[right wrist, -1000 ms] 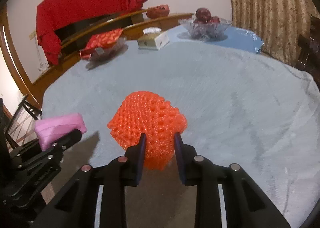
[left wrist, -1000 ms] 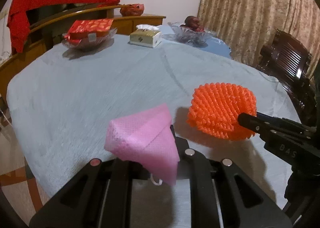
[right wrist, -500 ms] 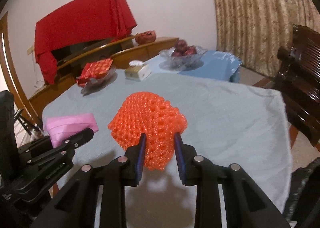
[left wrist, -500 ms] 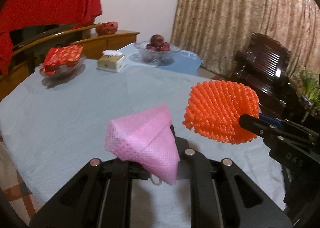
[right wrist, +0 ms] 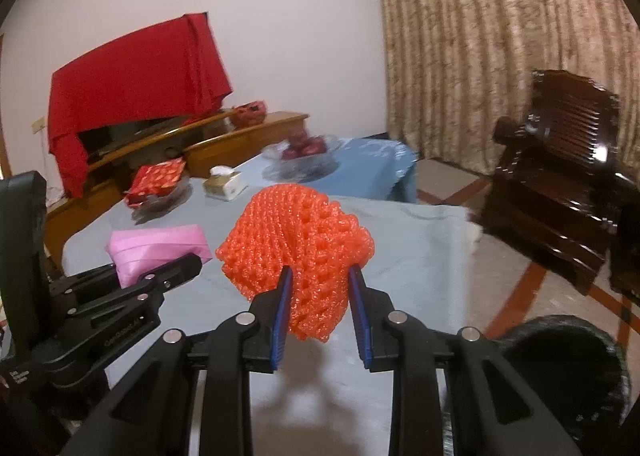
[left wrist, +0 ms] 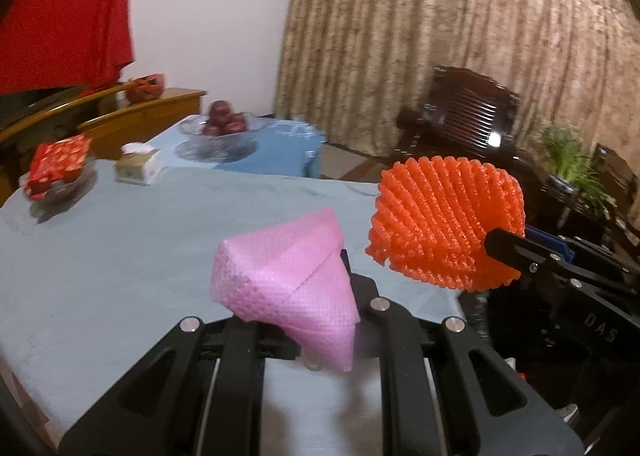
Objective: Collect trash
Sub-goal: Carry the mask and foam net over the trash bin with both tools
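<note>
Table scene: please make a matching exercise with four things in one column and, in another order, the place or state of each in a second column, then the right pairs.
Things:
1. pink pack
2. orange net
3. fruit bowl
4. tissue box

Places or states:
A. on the far blue-covered table
B. held in the left gripper
C. on the grey tablecloth, beside the red box
D. held in the right gripper

Pairs: 1-B, 2-D, 3-A, 4-C

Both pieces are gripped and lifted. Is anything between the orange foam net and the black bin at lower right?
Nothing visible. The right gripper holds the orange foam net above the table; the black bin sits open-topped beyond the table's edge. The left gripper holds the pink mask.
</note>
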